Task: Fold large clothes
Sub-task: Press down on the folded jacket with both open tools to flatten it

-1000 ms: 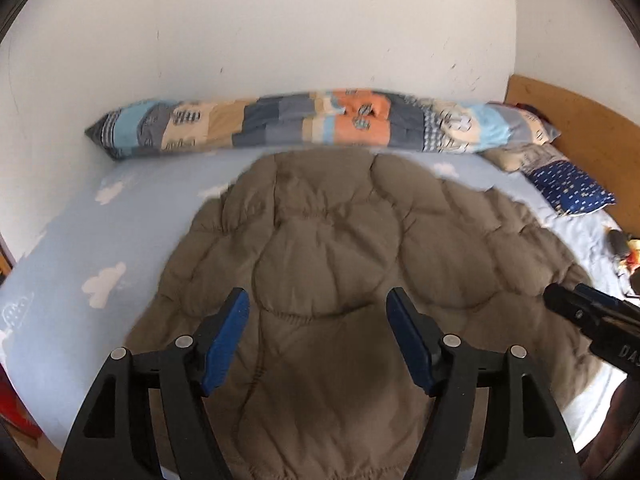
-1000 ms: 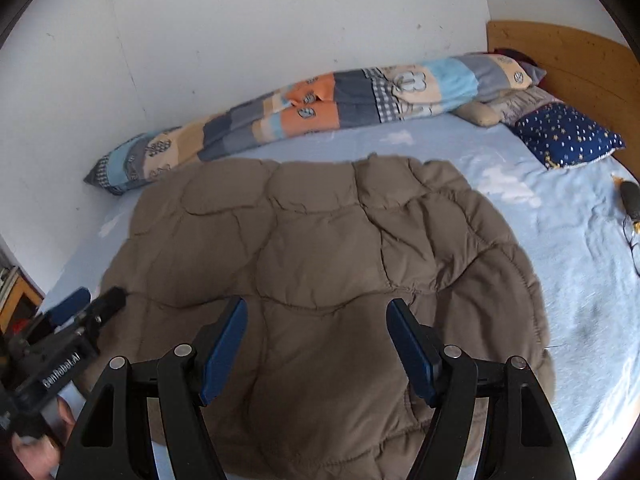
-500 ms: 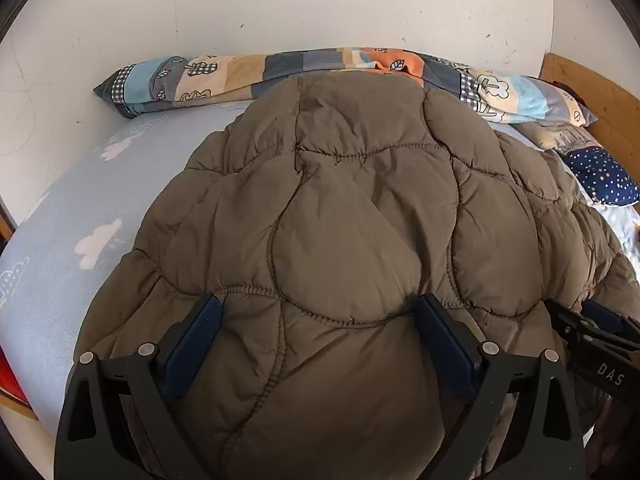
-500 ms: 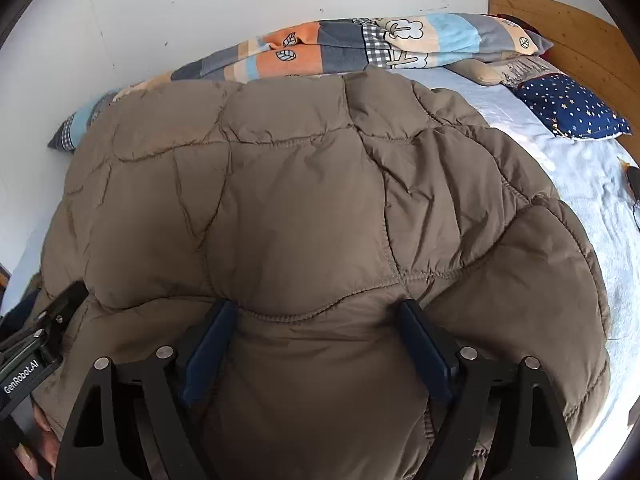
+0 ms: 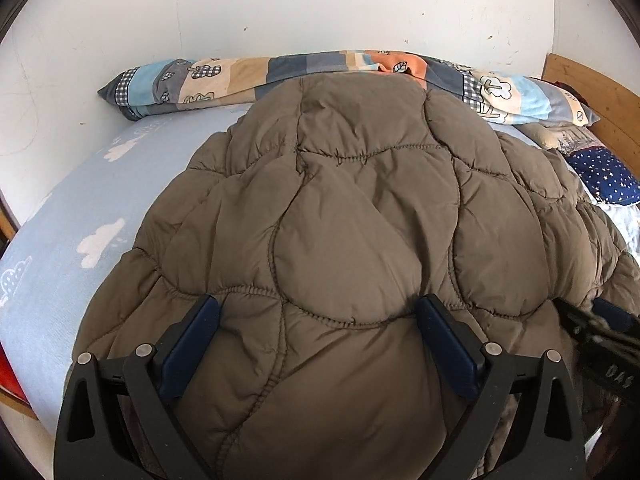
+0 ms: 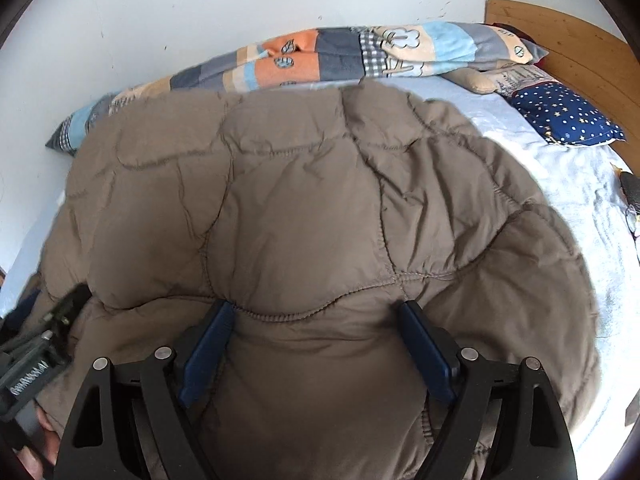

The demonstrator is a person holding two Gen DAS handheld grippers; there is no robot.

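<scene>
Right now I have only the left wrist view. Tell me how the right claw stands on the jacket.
Observer: The right claw is open, its blue fingers astride a puffed fold of the brown jacket.
Operator: Report what lies to the right of the jacket.
Observer: Bare pale blue sheet, with a small dark object at the far right edge of the picture; I cannot tell what it is.

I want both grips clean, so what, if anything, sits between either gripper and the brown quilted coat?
Nothing visible. The coat bulges straight between the open fingers of the left gripper and the right gripper.
</scene>
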